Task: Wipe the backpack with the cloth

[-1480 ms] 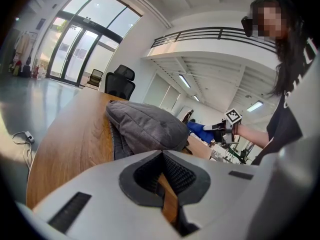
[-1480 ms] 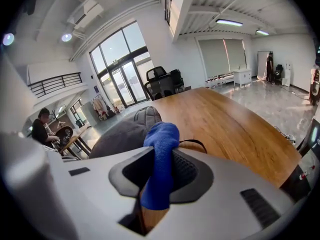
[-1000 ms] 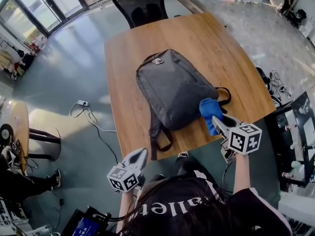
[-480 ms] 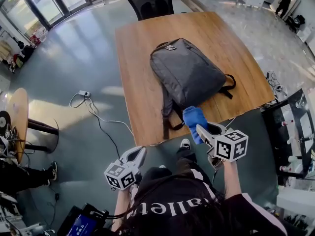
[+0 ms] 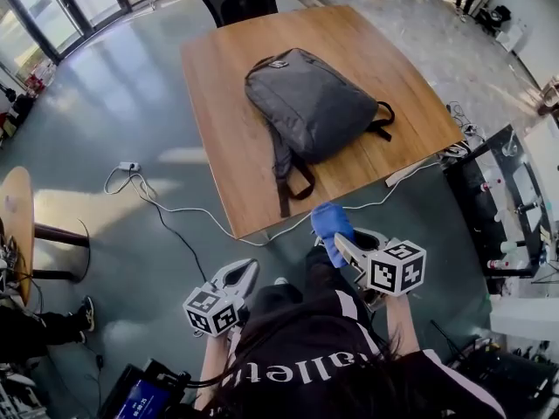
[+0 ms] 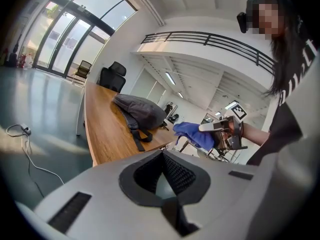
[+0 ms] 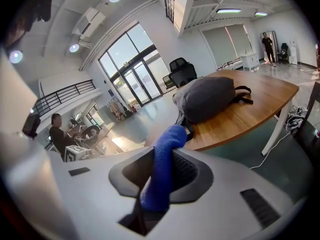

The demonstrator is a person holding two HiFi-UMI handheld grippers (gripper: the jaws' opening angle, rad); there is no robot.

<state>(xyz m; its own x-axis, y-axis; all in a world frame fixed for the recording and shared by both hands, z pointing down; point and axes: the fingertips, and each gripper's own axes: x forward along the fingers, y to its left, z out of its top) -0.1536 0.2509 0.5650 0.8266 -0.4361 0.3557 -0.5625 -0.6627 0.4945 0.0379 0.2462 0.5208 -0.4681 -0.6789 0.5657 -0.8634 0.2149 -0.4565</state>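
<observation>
Right hand-held gripper (image 5: 339, 238) is pinching the blue cloth (image 5: 328, 222), which stands up out of its jaws. Left hand-held gripper (image 5: 242, 274) has its jaws pressed together on nothing, low by my side. The backpack (image 5: 310, 103) lies flat on the table (image 5: 223, 120), ahead and a touch left of the cloth, well apart, with the table's near edge in between. Its long axis runs far-left to near-right, straps trailing toward me. The right gripper is the nearer of the 2, so I judge it must reach forward first.
</observation>
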